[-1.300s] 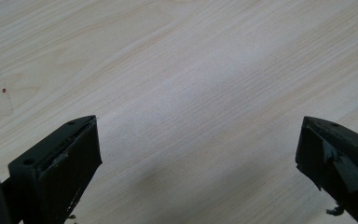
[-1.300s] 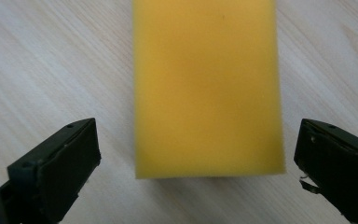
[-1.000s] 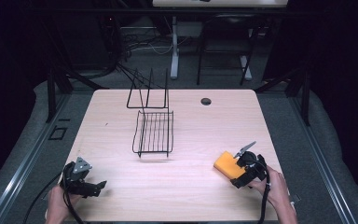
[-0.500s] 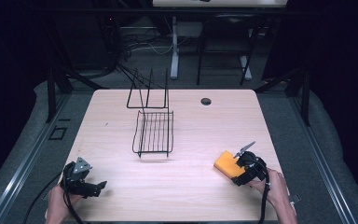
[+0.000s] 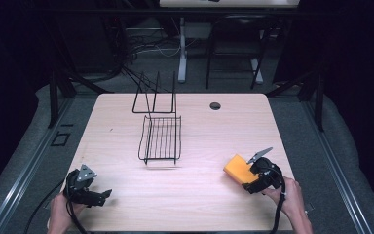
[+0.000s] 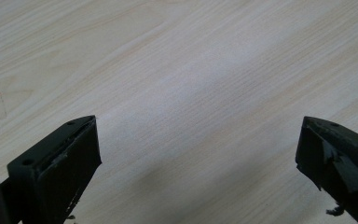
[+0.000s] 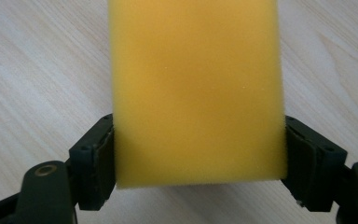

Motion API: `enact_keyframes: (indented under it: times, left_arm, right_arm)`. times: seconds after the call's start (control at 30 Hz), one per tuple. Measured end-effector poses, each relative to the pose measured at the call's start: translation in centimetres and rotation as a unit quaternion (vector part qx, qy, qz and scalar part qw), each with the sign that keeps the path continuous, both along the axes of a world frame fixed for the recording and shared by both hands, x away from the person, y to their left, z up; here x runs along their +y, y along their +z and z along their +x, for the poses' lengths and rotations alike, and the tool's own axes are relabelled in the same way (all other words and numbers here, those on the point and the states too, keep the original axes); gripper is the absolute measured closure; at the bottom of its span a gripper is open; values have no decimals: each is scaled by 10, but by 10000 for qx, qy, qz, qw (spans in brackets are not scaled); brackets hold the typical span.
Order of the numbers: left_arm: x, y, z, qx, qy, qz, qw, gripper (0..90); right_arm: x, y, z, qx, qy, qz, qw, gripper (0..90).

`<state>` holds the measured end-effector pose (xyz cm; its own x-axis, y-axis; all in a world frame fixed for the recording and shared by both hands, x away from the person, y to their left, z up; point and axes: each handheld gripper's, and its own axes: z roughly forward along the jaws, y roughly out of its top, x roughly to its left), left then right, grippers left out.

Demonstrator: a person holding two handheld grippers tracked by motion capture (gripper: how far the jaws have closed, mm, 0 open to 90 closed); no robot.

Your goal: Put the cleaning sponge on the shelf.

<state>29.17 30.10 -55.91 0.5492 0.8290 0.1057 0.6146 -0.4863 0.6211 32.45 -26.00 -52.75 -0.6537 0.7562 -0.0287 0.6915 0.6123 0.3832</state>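
**Sponge clamped at lower right, rack lies up and to the left**

I have the right gripper (image 5: 251, 179) closed on the yellow sponge (image 5: 238, 168). In the right gripper view its two black pads (image 7: 103, 156) press on the sponge's (image 7: 196, 93) near end from either side, and the block runs straight away from me along the gripper's line, so its long axis points out ahead of the jaws. The jaws have just been closing, with the sponge between them, and the grip now looks seated. In the high view the sponge sits at the lower right of the frame, low over the table (image 5: 214, 136); I cannot tell whether it has cleared the surface.

The relation I care about is where the wire rack (image 5: 160, 139) lies from here: it is up and to the left of the sponge in the high view, near the middle of the frame and well apart from it, with its upright back further up. My right hand is clearly the nearer one to the sponge.

The left gripper (image 5: 95, 195) rests at the lower left of the frame with its jaws spread wide over bare wood (image 6: 186, 93), nothing between them. I judge any carry towards the rack to be a diagonal up-left move for the right hand alone.
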Motion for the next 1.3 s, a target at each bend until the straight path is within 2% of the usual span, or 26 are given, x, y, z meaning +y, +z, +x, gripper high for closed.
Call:
enact_keyframes:
  times: [0.47,0.5,0.63,1.1,1.3]
  left_arm:
    - [-2,-2,1,48,-49,38,10000,0]
    - [-2,-2,1,47,-46,31,10000,0]
    - [-2,-2,1,37,-54,40,10000,0]
    - [-3,-2,0,71,-99,37,9999,0]
    - [-2,-2,1,65,-82,20,9999,0]
  right_arm:
    - [4,10,-3,-118,-12,-41,9999,222]
    - [5,11,-4,-136,-12,54,9999,222]
    - [8,16,-4,-168,60,-12,9998,221]
    - [20,25,-6,-272,98,139,9995,222]
    - [25,30,-5,-256,162,120,9995,222]
